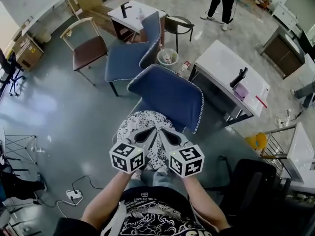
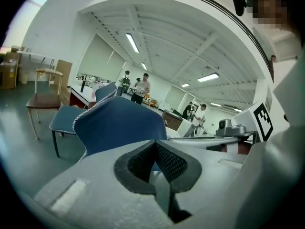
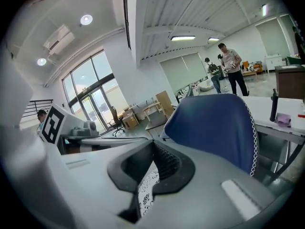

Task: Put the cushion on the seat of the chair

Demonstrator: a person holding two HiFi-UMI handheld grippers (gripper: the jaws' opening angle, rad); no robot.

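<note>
Tools number two, side by side ahead of the person's chest: the left tool [image 1: 146, 134] and the right tool [image 1: 166, 133], tips nearly touching. The right tool's jaws are clamped on a fold of the one cushion [image 1: 142, 123], and its black-and-white print shows between the pads. The left tool's jaws are pressed together on a thin pale strip at the same near edge. The cushion hangs in the air, off any seat. It is roundish, its longer run leading from the tools toward the nearer blue chair [image 1: 170, 95], and its far rim overlaps that chair's lower edge in the head view.

Blue chairs count two. The second blue chair [image 1: 129, 58] stands behind the first, with one bin [image 1: 168, 57] just beside it. One wooden chair [image 1: 88, 50] with a brown seat stands farther left. A white desk [image 1: 221, 65] crowds the nearer chair's right side. Open grey floor [image 1: 74, 112] lies to its left.
</note>
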